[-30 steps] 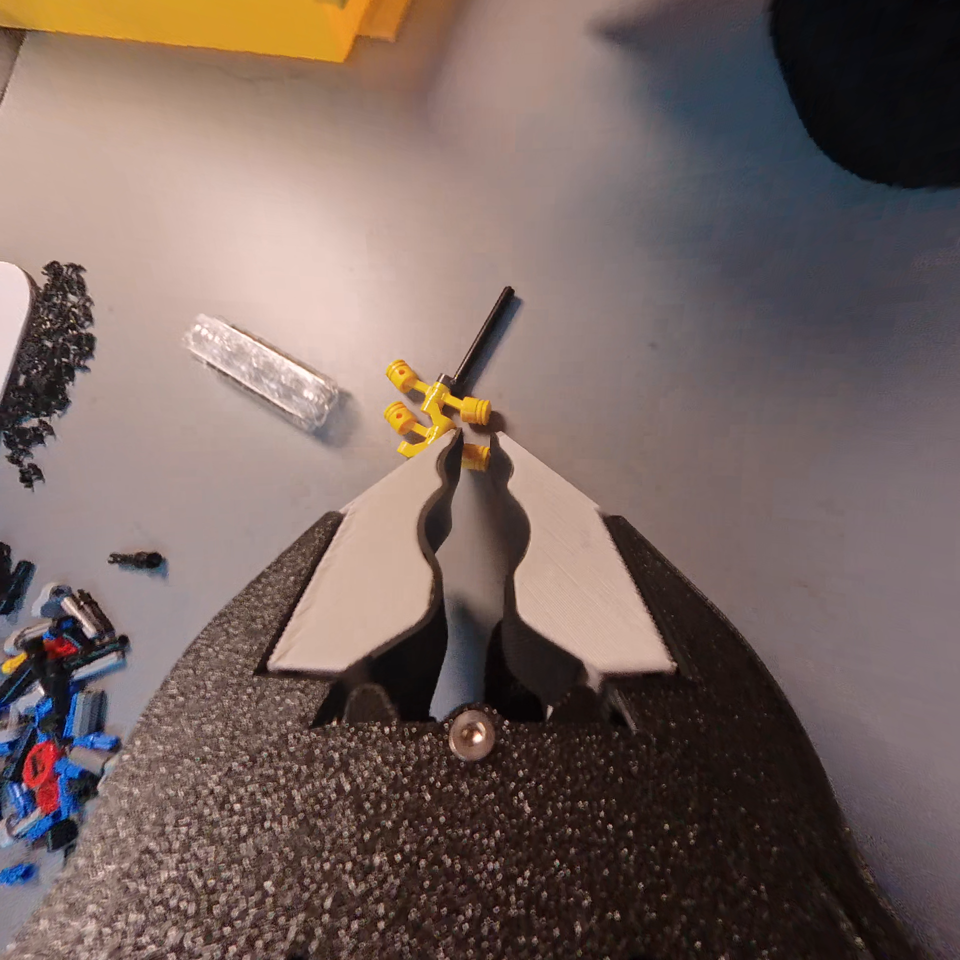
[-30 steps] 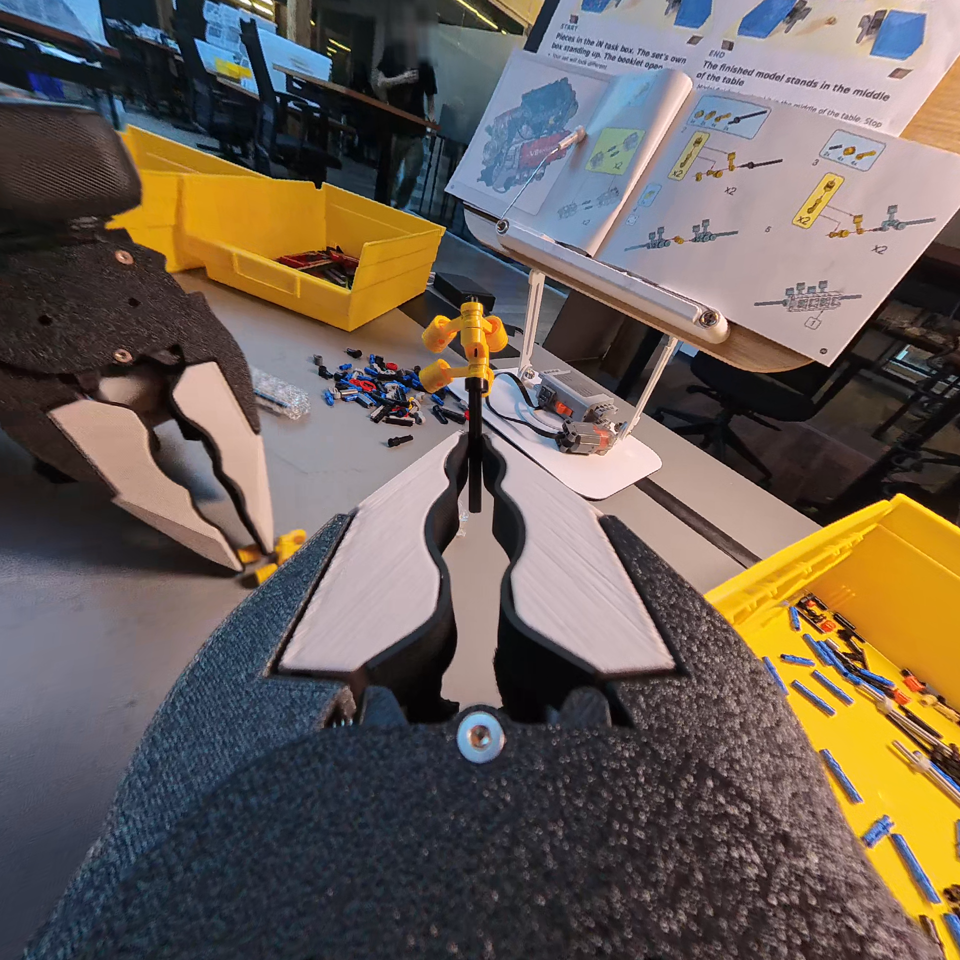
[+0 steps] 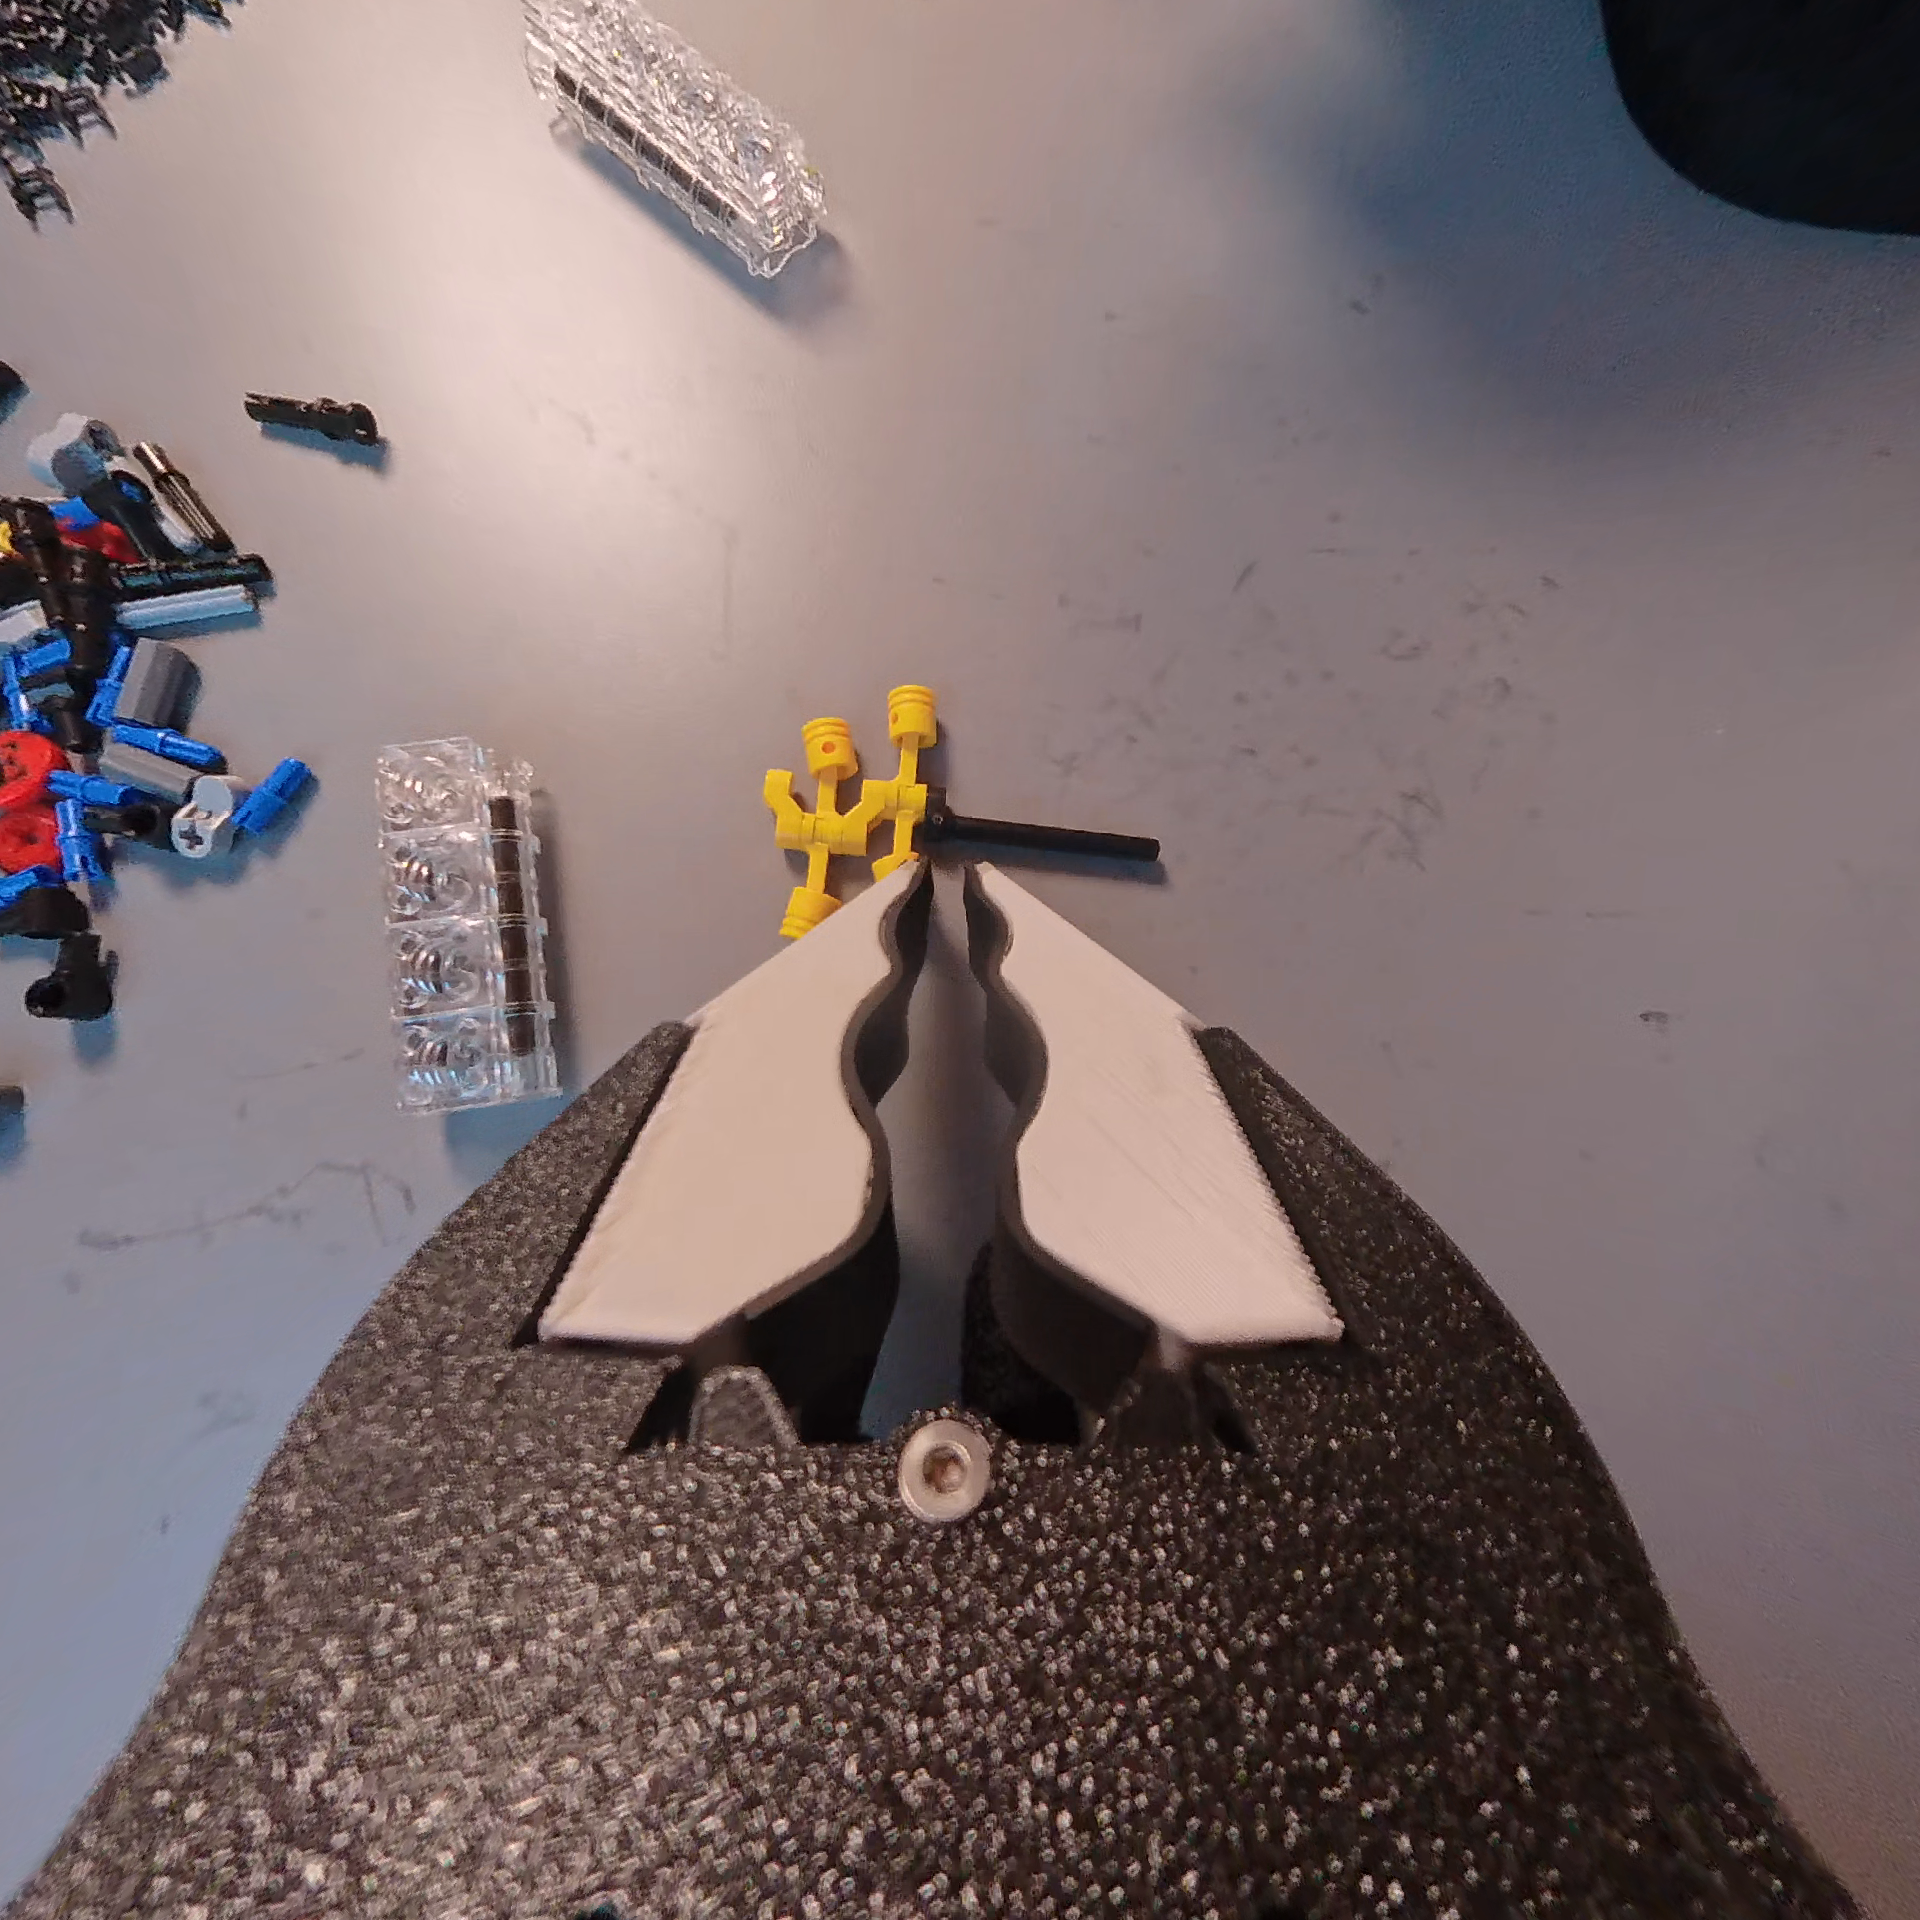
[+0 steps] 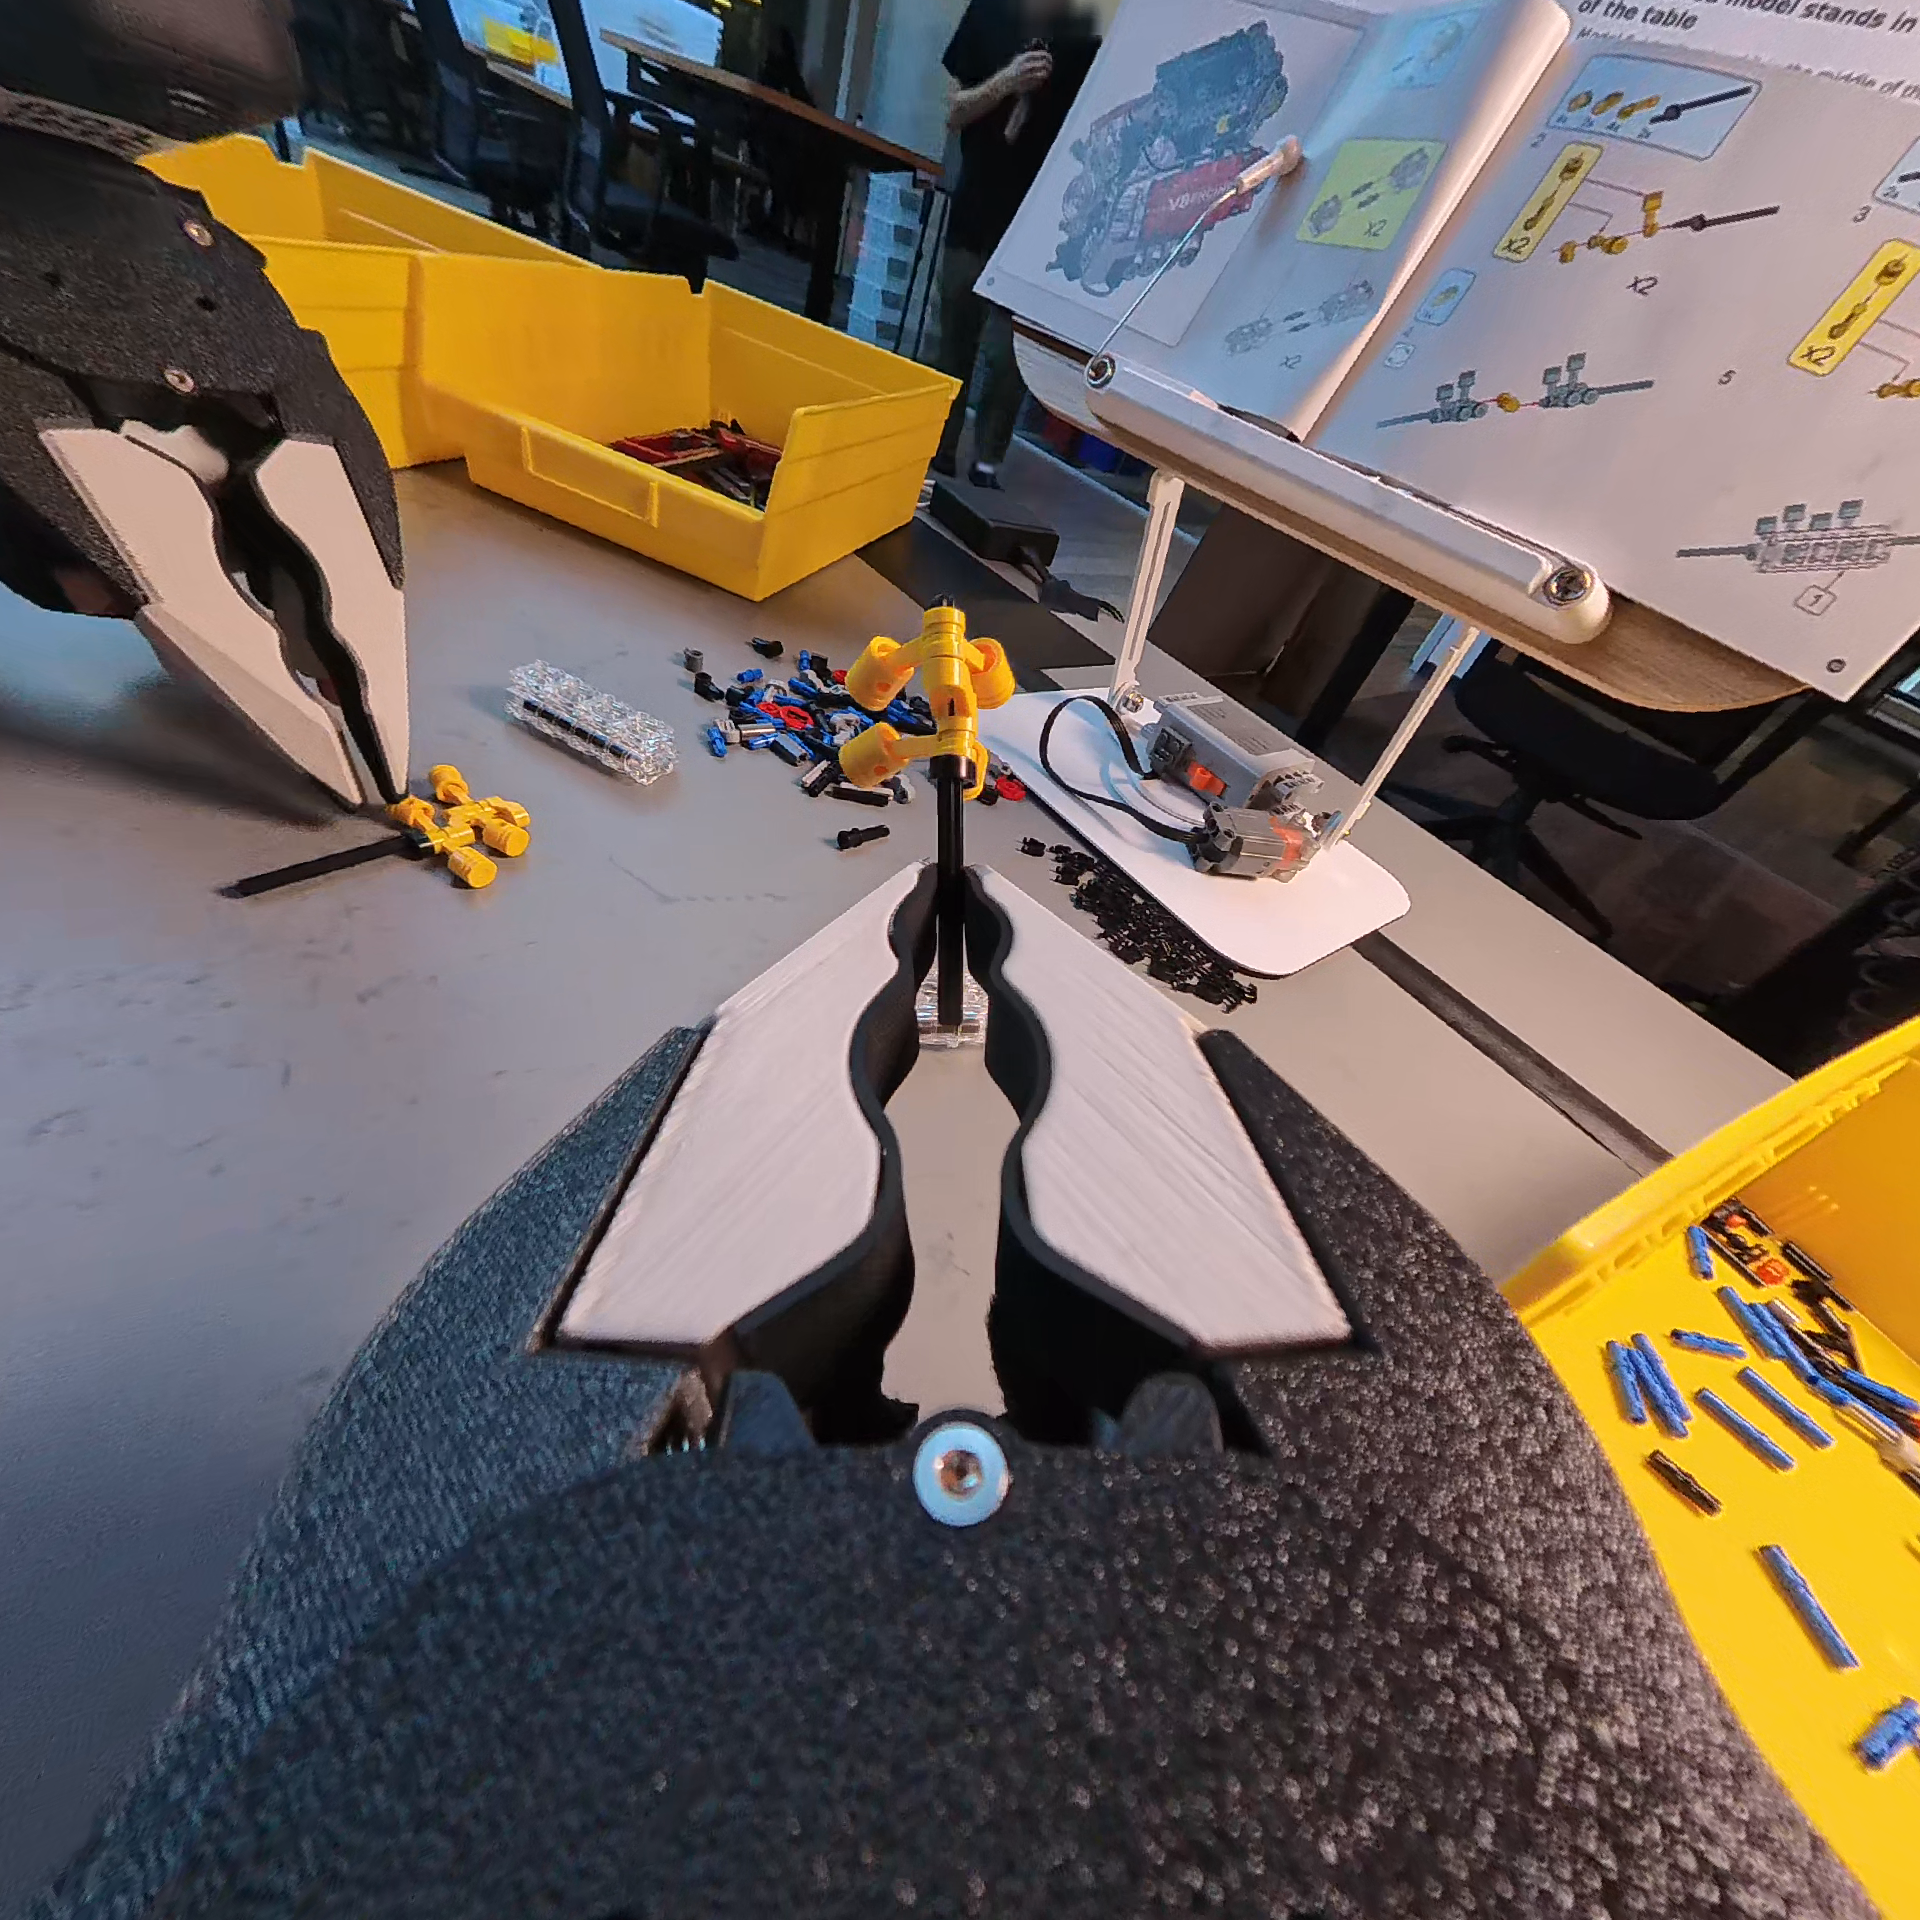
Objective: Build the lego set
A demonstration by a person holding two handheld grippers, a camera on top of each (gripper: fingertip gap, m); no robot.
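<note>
At mid-frame in its own view, the right gripper (image 4: pixel 948 883) points forward, level above the grey table (image 4: pixel 312 1039), clenched on a black axle (image 4: pixel 948 862) that stands upright with yellow pistons (image 4: pixel 935 696) on top. At left, the left gripper (image 4: pixel 369 795) tilts steeply down (fingers slightly parted, grasping nothing), tips at a second piston assembly (image 3: pixel 862 810) lying flat.

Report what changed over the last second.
The left gripper swung round the piston assembly on the table, whose axle now points right in its view. Its jaws narrowed beside the axle's joint; whether they grip is unclear. The right gripper stays shut on the upright axle of the second assembly. The loose parts lie as before.
</note>
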